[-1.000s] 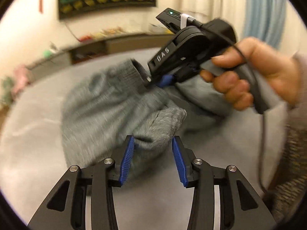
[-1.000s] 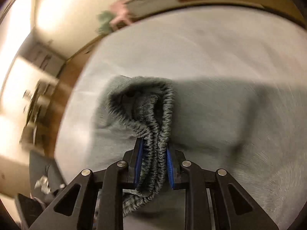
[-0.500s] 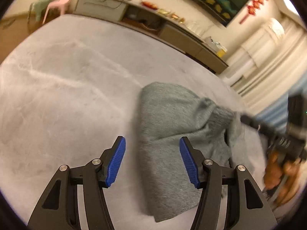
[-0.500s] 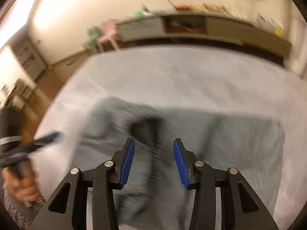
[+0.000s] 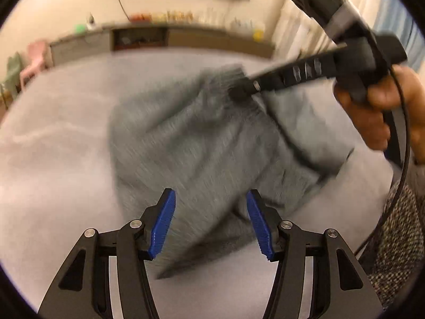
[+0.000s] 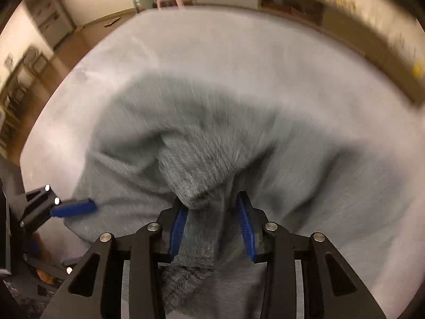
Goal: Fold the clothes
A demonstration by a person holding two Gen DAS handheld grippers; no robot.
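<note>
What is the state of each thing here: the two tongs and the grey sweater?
left tongs: open, over the near edge of the sweater, gripping nothing.
right tongs: partly open around the ribbed cuff; a firm grip cannot be confirmed.
grey sweater: crumpled and bunched, not folded flat, lying on the grey surface.
ribbed cuff: raised, bent over between the right pads.

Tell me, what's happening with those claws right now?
Left gripper open, empty. Right gripper open around ribbed cuff. Grey sweater rumpled on bed. Nothing obstructing.
</note>
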